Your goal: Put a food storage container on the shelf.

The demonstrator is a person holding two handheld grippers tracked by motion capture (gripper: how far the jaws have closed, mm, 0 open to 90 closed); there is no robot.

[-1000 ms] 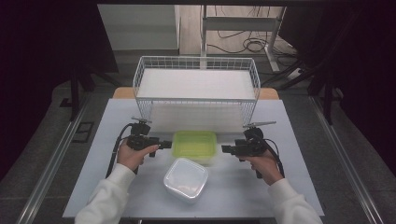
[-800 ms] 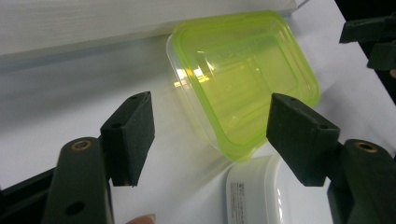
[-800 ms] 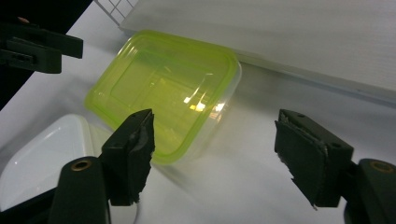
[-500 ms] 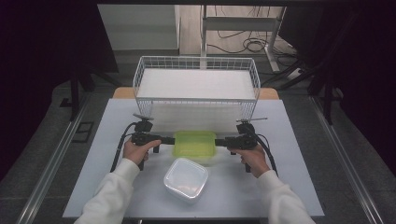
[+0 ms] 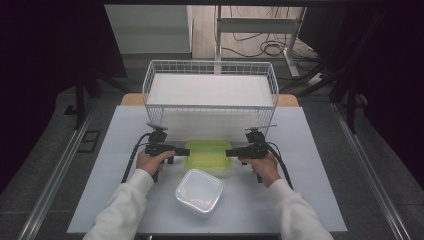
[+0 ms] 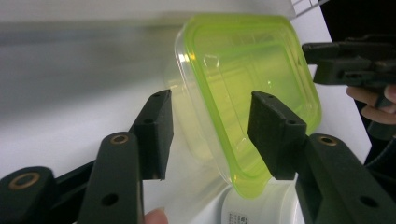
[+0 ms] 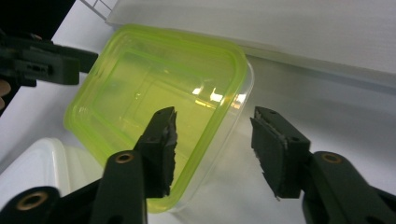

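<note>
Tabletop [image 5: 320, 165]: pale sheet, carries everything listed.

Wire basket [image 5: 210, 82]: white, along the far edge, centred, with a white slab inside.

Green-lidded container [image 5: 207, 154]: clear tub with a yellow-green lid, at mid-tabletop just in front of the basket. Long axis runs left to right, one short end toward each claw.

White-lidded container [image 5: 199, 192]: closed, toward the near edge, just in front of the green one.

Left claw [image 5: 186, 149]: at the green container's left end, pointing right. Jaws half open and just been closing; the lid rim [image 6: 219, 116] lies between them, pads not yet pressing.

Right claw [image 5: 229, 152]: at the right end, pointing left, equally near. Jaws likewise half open and closing, astride the lid's corner [image 7: 233, 100], no grip visible.

Judgement: the coming move is a two-sided pinch on opposite short ends; both claws must seat on the rim evenly.
</note>
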